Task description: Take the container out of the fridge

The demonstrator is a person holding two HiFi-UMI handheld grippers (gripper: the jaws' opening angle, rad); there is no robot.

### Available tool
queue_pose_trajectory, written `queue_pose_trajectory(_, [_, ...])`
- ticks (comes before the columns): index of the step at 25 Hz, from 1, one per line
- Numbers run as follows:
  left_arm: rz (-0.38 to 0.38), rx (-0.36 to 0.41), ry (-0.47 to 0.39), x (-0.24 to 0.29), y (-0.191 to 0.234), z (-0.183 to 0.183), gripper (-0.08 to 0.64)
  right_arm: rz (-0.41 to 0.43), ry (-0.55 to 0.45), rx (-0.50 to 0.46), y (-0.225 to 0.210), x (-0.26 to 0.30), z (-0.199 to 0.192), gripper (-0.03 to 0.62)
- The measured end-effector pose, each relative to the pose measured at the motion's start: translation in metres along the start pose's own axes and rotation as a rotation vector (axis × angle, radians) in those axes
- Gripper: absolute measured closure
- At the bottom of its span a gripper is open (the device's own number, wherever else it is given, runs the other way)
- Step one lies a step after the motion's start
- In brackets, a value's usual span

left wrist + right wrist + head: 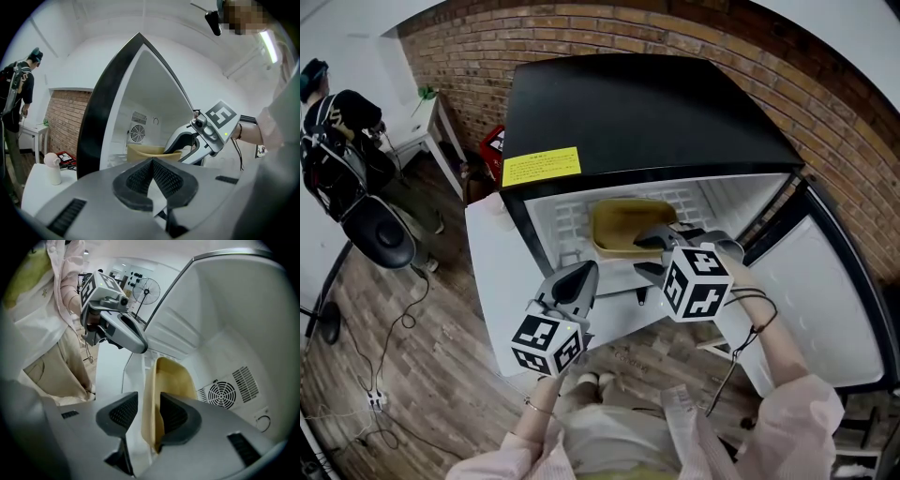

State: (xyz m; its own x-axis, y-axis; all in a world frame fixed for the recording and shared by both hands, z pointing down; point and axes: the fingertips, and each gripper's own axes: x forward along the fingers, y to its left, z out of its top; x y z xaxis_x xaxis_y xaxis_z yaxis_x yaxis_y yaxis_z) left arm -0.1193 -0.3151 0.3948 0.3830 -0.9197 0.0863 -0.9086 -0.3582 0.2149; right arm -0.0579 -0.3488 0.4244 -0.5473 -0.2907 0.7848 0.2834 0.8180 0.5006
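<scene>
Clearly the right gripper [149,411] is nearer: its jaws stand apart astride the near wall of the tan container [171,376], one pad inside and one outside, not yet pinching. The container sits inside the open mini fridge [637,112]. The left gripper [152,161], jaws together and empty, hangs farther from the container.

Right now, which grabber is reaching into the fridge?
The right gripper: its open jaws straddle the rim of the yellow container inside the fridge. The left gripper hangs outside, shut and empty.
</scene>
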Motion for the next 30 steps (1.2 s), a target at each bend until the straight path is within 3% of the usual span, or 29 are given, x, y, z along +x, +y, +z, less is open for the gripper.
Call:
queue_pose_trajectory(4, [-0.006, 0.002, -0.001, 0.001, 0.0, 0.001, 0.568, 0.0, 0.016, -0.019, 0.0, 0.001, -0.002, 0.475])
queue_pose_trajectory(6, [-0.008, 0.003, -0.001, 0.001, 0.001, 0.001, 0.568, -0.006, 0.017, -0.022, 0.0, 0.001, -0.002, 0.534])
queue_pose_trajectory(17, [-0.027, 0.006, 0.004, -0.002, 0.001, 0.0, 0.568, -0.009, 0.014, -0.03, 0.001, -0.005, 0.001, 0.565])
queue_pose_trajectory(30, [-0.078, 0.011, 0.026, -0.023, -0.002, -0.008, 0.568, -0.055, 0.028, 0.043, 0.021, -0.024, 0.003, 0.567])
